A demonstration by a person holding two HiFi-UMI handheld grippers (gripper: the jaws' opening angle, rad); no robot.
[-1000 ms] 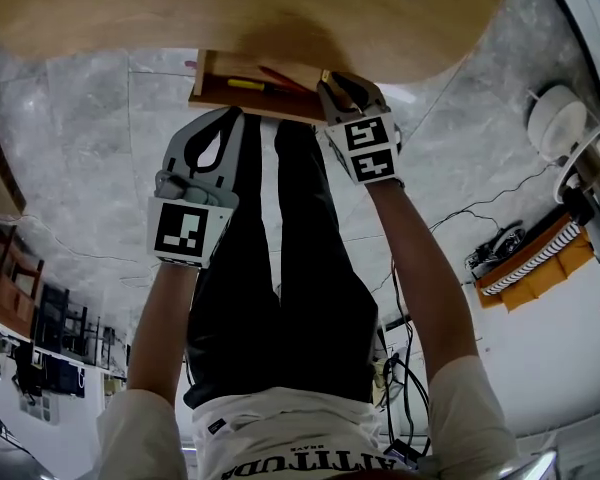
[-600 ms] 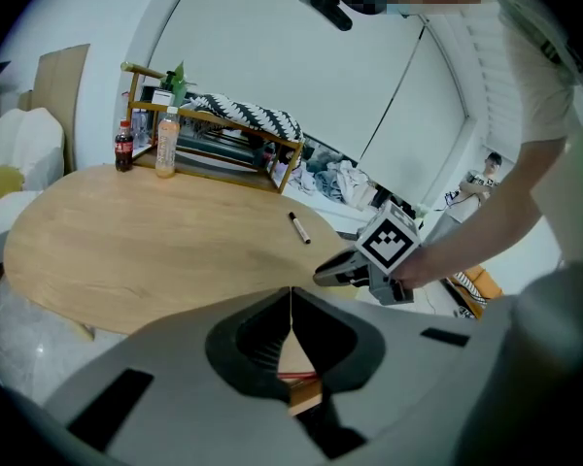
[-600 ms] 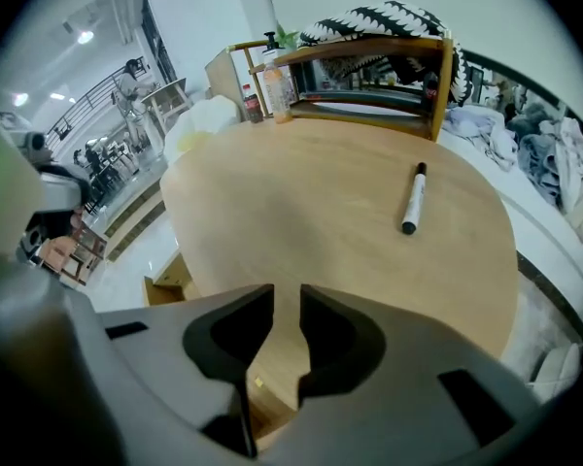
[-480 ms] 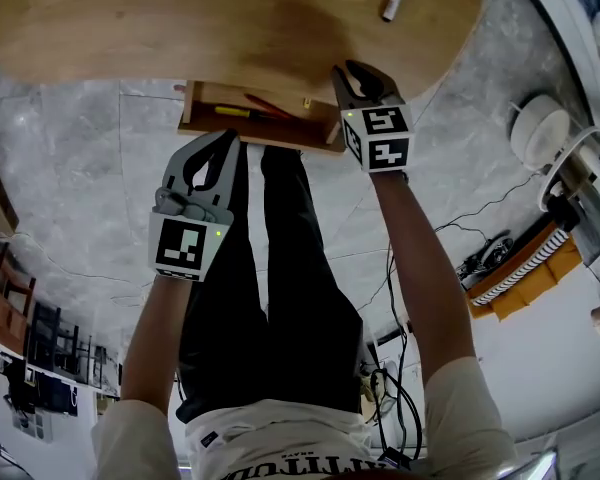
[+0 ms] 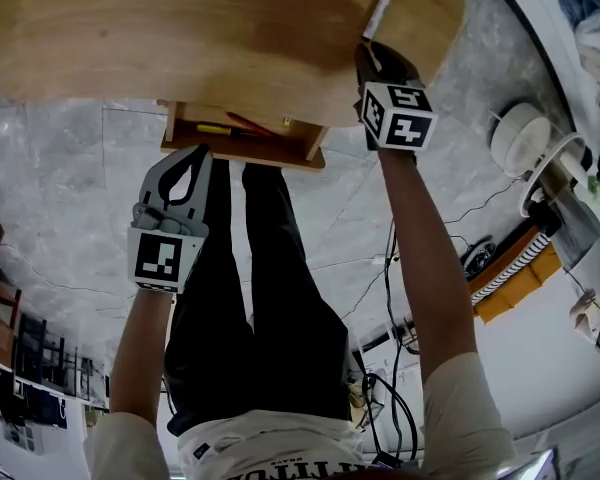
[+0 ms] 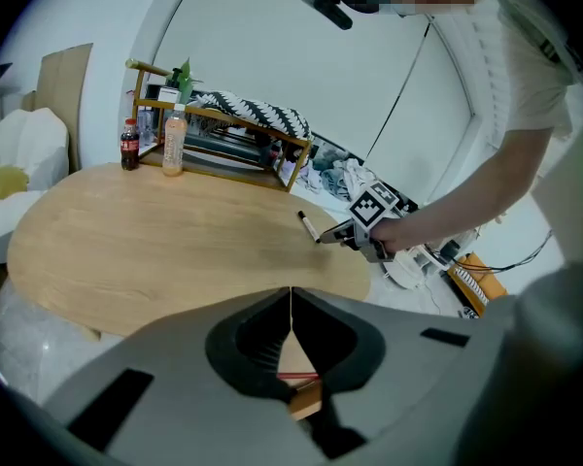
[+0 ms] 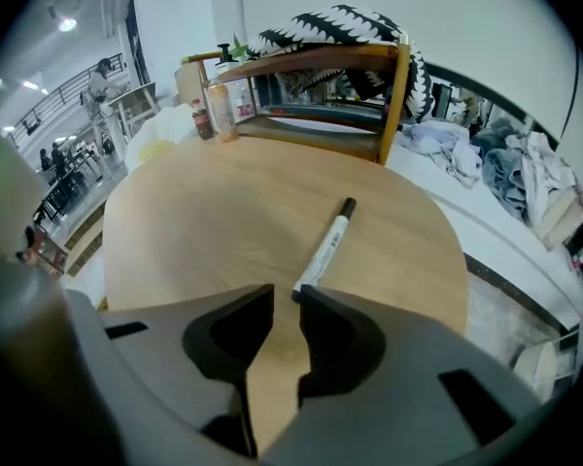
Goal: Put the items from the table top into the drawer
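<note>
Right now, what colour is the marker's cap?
Black; the marker shows best in the right gripper view.

Mostly hidden under the counter (image 5: 180,28) edge: drawer (image 5: 245,151), contents too small to name. On the counter, marker (image 7: 328,241) near end at right tool (image 7: 286,292) tip, contact impossible to tell.

The grey plastic left gripper (image 6: 291,294) has its two jaws pressed together. The grey right gripper (image 7: 286,304) points down with jaws apart, its arm (image 5: 420,258) stretched out behind it.
</note>
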